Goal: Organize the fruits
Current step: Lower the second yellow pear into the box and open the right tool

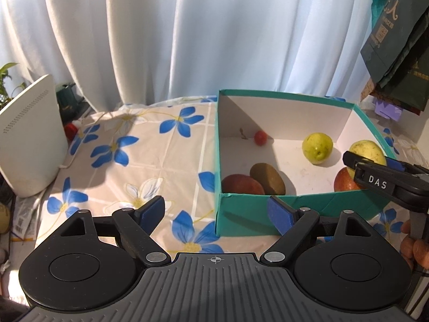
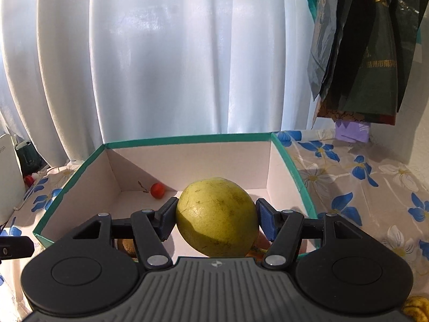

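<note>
A teal box with a white inside stands on the flowered cloth. In it lie a small red fruit, a green apple, a brown kiwi and two red apples. My right gripper is shut on a large yellow-green fruit and holds it over the box; it also shows in the left wrist view. My left gripper is open and empty, low in front of the box's near left corner.
A white appliance stands at the table's left edge, with a dark cup and a red item behind it. Dark bags hang at the right. White curtains fill the back. A yellow item lies at the lower right.
</note>
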`<state>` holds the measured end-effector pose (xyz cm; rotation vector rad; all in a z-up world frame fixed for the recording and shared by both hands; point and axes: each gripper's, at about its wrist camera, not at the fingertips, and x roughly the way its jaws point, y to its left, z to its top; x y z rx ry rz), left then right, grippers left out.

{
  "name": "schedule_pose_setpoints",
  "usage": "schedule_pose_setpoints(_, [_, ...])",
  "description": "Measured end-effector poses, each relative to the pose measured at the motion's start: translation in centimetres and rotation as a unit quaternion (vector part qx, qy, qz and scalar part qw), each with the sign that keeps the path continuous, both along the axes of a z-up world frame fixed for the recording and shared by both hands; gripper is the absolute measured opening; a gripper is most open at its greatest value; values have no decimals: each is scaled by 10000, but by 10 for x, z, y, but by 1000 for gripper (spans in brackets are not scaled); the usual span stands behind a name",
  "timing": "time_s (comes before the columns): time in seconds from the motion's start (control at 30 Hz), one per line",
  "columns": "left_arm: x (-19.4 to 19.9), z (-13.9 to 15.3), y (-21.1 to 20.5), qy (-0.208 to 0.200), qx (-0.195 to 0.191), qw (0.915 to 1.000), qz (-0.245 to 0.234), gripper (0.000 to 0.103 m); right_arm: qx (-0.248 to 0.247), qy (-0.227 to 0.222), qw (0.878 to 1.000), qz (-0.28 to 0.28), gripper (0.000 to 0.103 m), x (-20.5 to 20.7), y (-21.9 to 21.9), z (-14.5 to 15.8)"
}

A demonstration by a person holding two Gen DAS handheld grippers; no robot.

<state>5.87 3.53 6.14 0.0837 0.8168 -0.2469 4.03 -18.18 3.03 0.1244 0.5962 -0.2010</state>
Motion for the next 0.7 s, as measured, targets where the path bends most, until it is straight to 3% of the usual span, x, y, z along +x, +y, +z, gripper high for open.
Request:
schedule_pose_setpoints(0.13, [4,-5,-6,87,94,9999,-47,88,50,301,9994,141,62,10,5,-18])
schedule_pose_setpoints(0.2, [6,-8,-7,128,122,9998,-57,88,-234,282,9992,169,62,11,11,-23])
schedule_pose_setpoints(0.47, [10,-13,-12,221,139,9995,-148,88,-93,254,9993,272,63,15,7,-26])
schedule_pose_setpoints(0.6, [7,-15,-13,223,126,9994,-249,88,-55,259,9992,311,70,15,5,-25])
schedule_pose_setpoints(0.7, [4,-17,-12,224,124,9991,-348,88,-71,-31,9999,151,72,5,3,-14])
